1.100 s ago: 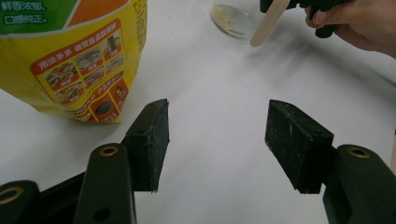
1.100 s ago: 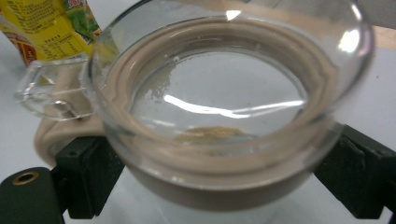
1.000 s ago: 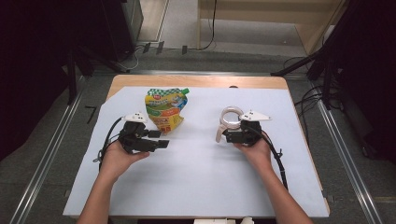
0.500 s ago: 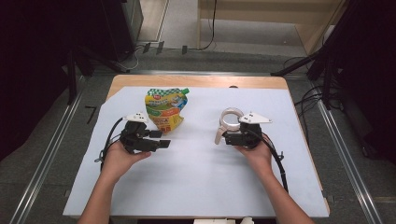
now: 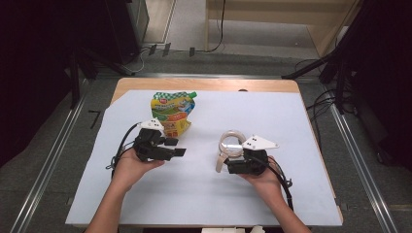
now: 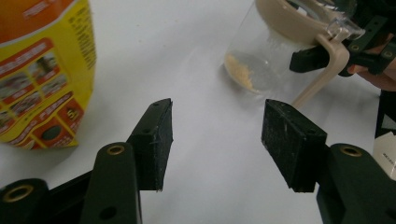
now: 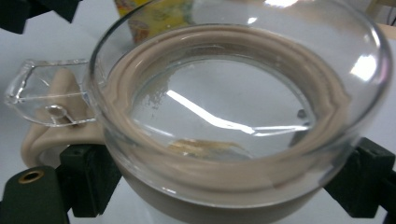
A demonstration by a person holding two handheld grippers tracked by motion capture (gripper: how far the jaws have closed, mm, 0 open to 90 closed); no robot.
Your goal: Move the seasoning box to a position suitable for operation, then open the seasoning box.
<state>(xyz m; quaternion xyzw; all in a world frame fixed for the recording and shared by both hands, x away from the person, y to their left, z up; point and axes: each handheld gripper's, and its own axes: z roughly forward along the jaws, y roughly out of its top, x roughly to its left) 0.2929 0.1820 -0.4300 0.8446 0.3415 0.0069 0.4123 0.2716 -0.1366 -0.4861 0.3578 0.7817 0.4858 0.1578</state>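
A clear glass jar [image 5: 232, 143] with a beige seal ring [image 7: 224, 140] sits in my right gripper [image 5: 231, 156], whose jaws press on its two sides. The jar [image 6: 261, 65] has a few tan crumbs inside, and a beige strap [image 6: 322, 74] hangs off its rim. My left gripper [image 5: 176, 146] hovers over the white sheet, pointing at the jar. Its jaws [image 6: 217, 140] are open; they have just been closing a little with nothing between them. A yellow-green snack pouch [image 5: 171, 112] lies just behind the left gripper.
A white sheet [image 5: 204, 194] covers most of the wooden table [image 5: 209, 85]. Black cables trail from both grippers toward the person's forearms. Metal rails [image 5: 43, 170] and dark stands flank the table on the floor.
My right gripper has carried the jar toward the near edge and slightly left. The left gripper has stayed in place, its jaws slightly narrower.
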